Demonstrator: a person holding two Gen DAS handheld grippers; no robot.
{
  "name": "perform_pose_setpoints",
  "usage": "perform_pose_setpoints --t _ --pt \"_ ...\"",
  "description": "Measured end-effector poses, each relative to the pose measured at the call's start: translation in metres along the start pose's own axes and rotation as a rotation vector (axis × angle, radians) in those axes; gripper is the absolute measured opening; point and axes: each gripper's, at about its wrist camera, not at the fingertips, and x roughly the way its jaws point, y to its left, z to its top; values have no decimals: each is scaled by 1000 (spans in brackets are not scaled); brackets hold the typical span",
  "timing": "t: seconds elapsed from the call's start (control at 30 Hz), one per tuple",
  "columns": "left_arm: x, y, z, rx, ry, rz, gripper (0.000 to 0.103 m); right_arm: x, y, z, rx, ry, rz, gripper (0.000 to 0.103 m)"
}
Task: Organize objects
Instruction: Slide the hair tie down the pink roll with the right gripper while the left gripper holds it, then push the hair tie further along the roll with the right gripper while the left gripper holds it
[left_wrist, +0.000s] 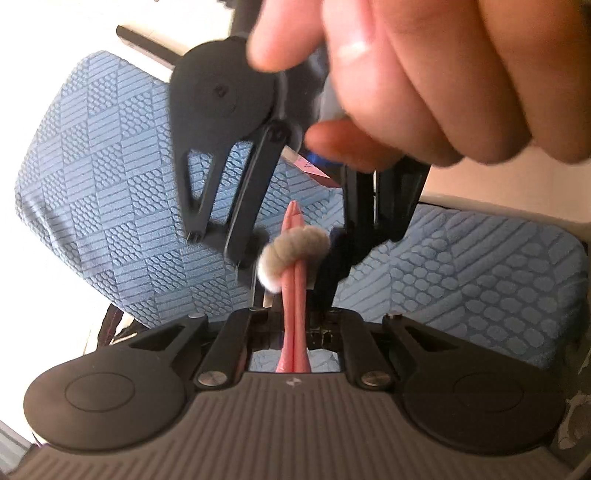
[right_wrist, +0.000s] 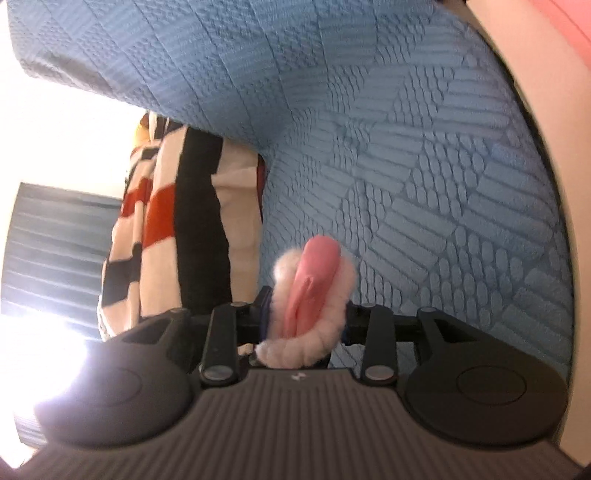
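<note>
- Left wrist view: the left gripper (left_wrist: 294, 295) has its jaws drawn nearly together on a pink folded strip (left_wrist: 294, 266), which runs up between them and ends in a point above a blue textured cushion (left_wrist: 122, 184).
- A fuzzy grey-white band (left_wrist: 295, 245) wraps around the strip above the left fingers; what the pink thing actually is stays unclear.
- The right gripper (left_wrist: 291, 254) comes down from the top of this view, its 2 black fingers on either side of the fuzzy band. Blur makes it hard to say whether the pads touch the band.
- A hand (left_wrist: 436, 74) fills the upper right corner, cut off by the edge and out of focus, hiding most of the right gripper's body.
- A small pink and blue item (left_wrist: 314, 164) peeks from under the hand, too hidden to identify.
- Right wrist view: the right gripper (right_wrist: 304, 314) stands partly apart with the fuzzy band (right_wrist: 314, 332) and pink strip (right_wrist: 314, 284) between its fingers; the fingertips are hidden behind the fluff, so I cannot tell if they press on it.
- The blue textured cushion (right_wrist: 406, 147) fills the background.
- A striped red, black and cream cloth (right_wrist: 173, 229) hangs at left, its top hidden by the cushion.
- Glare whites out the left edge.
</note>
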Motion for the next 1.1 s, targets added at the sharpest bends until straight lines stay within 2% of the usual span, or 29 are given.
perform_pose_setpoints --t 0.2,0.33,0.47,0.57,0.67,0.83,0.97,1.1 --pt "3 4 3 -8 8 -1 10 -14 -1 5 -5 -58 -26 40" --pt "3 9 1 -46 46 -3 10 -27 1 10 -18 -108 -41 39" --pt "2 11 1 -50 50 -2 11 -41 0 13 -10 -178 -7 38" --pt "-1 10 3 -34 38 3 11 -38 2 11 -20 -177 -2 33" --pt "3 6 -1 -24 30 -1 11 -29 3 8 -31 -152 -42 23" --pt "2 1 -4 -29 56 -13 11 -13 3 2 -24 -100 -52 23" --pt "1 1 -5 -32 58 -20 11 -11 -9 0 82 -77 -8 24" --pt "1 3 -6 -54 72 -28 11 -7 -2 -1 31 -54 -30 24"
